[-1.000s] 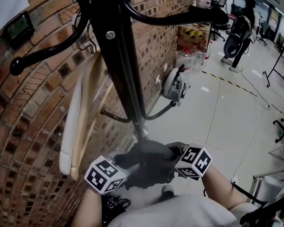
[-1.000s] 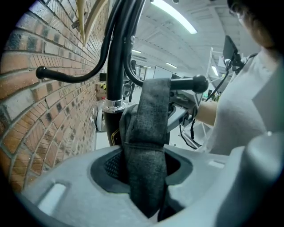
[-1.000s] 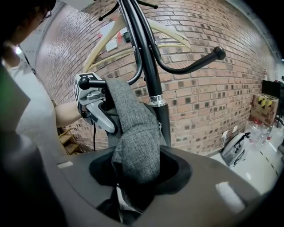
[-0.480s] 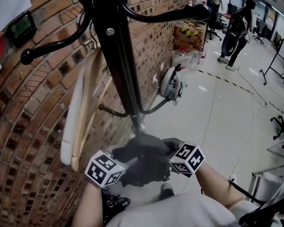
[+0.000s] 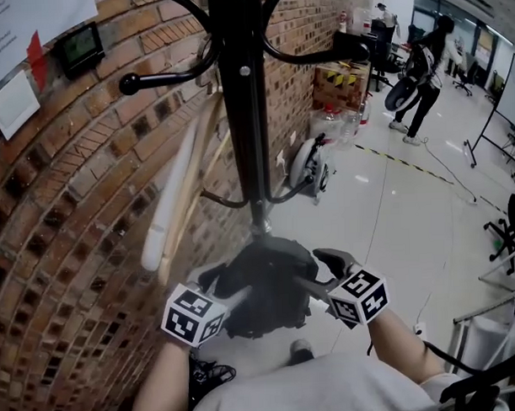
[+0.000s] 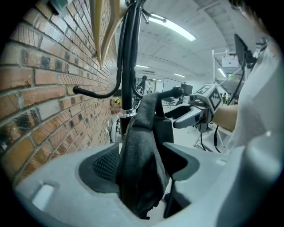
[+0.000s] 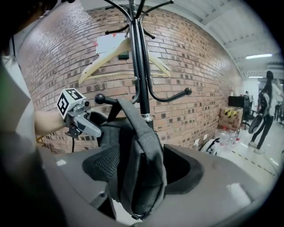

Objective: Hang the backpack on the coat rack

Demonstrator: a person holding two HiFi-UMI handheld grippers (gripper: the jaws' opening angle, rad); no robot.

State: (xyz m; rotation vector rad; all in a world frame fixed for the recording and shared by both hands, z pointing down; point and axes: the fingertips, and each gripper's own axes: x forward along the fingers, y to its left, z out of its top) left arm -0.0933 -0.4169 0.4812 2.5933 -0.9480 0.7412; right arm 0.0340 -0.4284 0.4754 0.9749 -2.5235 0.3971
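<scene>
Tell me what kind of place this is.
Probably an open-plan office or lab workspace: a brick wall with a coat rack, a glossy floor marked with hazard tape, and a cardboard box.

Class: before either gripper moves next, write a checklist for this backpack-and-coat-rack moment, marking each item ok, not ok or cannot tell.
1. Jaws of left gripper opening, backpack fabric loose between them: ok.
2. Jaws of right gripper opening, fabric loose between them: ok.
3. Top loop fully seated on lower hook: cannot tell.
4. The wooden hanger hangs higher, clear of the backpack: ok.
5. The coat rack pole stands upright: ok.
</scene>
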